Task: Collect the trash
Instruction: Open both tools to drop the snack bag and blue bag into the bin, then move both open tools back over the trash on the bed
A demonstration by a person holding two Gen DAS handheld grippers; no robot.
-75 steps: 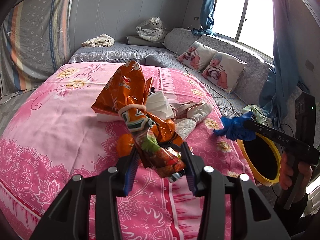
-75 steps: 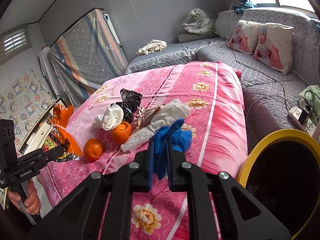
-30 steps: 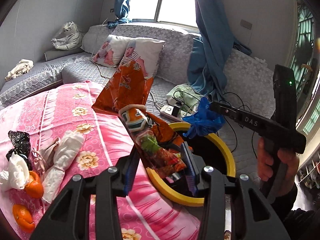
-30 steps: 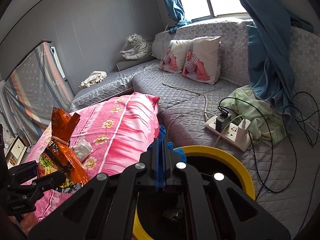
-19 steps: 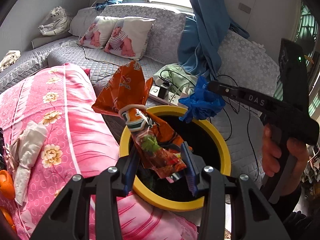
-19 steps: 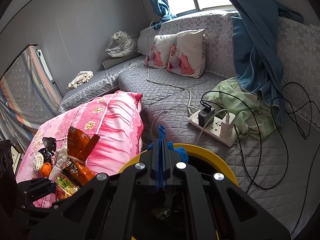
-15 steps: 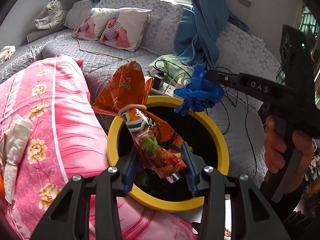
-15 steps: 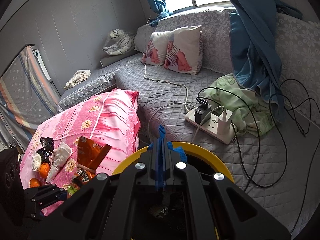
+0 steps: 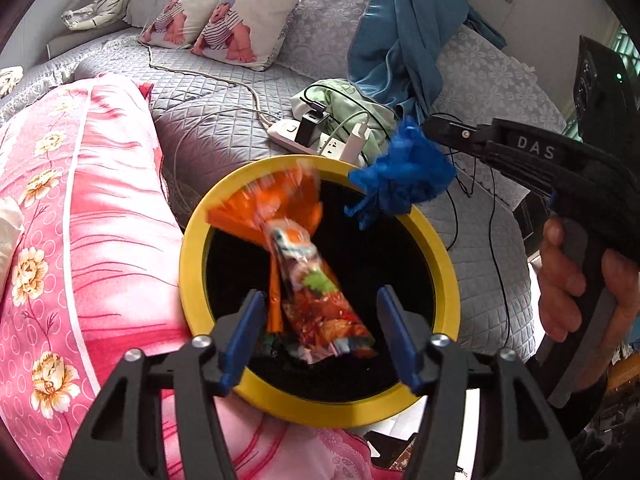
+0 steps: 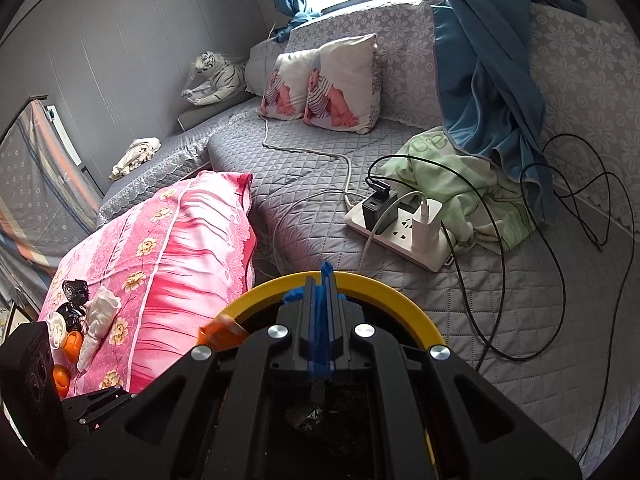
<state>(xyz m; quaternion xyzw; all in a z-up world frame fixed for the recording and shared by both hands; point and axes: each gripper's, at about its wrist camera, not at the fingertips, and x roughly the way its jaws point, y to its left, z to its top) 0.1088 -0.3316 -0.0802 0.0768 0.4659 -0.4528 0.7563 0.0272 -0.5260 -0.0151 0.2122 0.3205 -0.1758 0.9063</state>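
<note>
An orange snack wrapper [image 9: 304,276], blurred, hangs loose between the spread fingers of my left gripper [image 9: 320,332], whose jaws are opening; the blue pads [image 9: 244,328] stand clear of it. It is over the mouth of a black bin with a yellow rim [image 9: 192,248]. My right gripper [image 10: 318,300] is shut on a crumpled blue glove [image 9: 400,176] above the bin's far rim [image 10: 384,284]. A corner of the wrapper [image 10: 222,334] shows at the rim in the right wrist view. A hand [image 9: 568,280] grips the right gripper's handle.
A pink flowered bedspread [image 9: 80,200] borders the bin on the left, with oranges [image 10: 72,340], white tissue [image 10: 98,312] and a black bag [image 10: 74,290] on it. Behind the bin lie a power strip [image 10: 400,224], cables, green cloth [image 10: 460,184] and a blue curtain [image 9: 408,40].
Both grippers swung from the bed to over the bin. The left gripper's jaws have spread, and the wrapper, held upright before, now tilts and drops blurred. The right grip on the glove is unchanged.
</note>
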